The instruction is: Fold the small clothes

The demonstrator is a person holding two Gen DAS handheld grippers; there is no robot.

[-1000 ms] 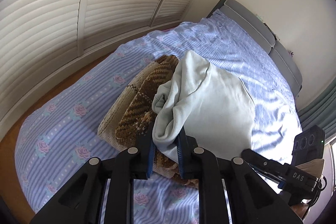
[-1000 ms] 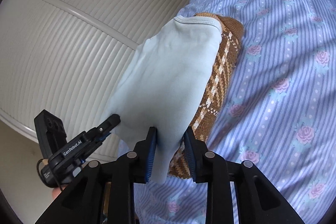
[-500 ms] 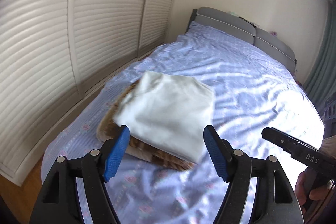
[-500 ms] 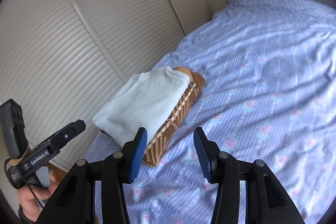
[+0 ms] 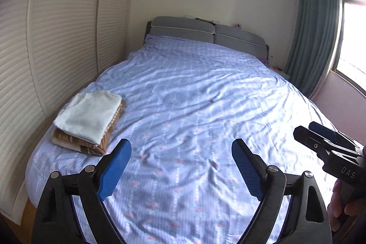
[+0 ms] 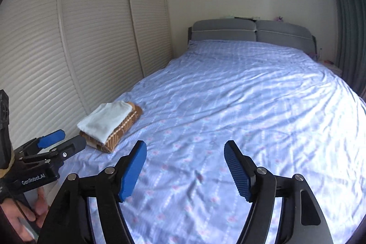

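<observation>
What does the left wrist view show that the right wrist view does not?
Only the left wrist view shows the window and the right gripper from the side. Only the right wrist view shows the left gripper from the side. Both show the bed, the headboard, the white cloth folded on the brown knit, the slatted doors and the curtain.

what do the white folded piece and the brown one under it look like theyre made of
White folded piece: seems a smooth, matte cotton-type jersey; its surface is even, with soft rounded fold edges and no visible weave. Brown one: looks like a thicker knit, wool or acrylic; tan and cream patterned stripes and a bulky, textured edge show. The fibre itself cannot be told.
</observation>
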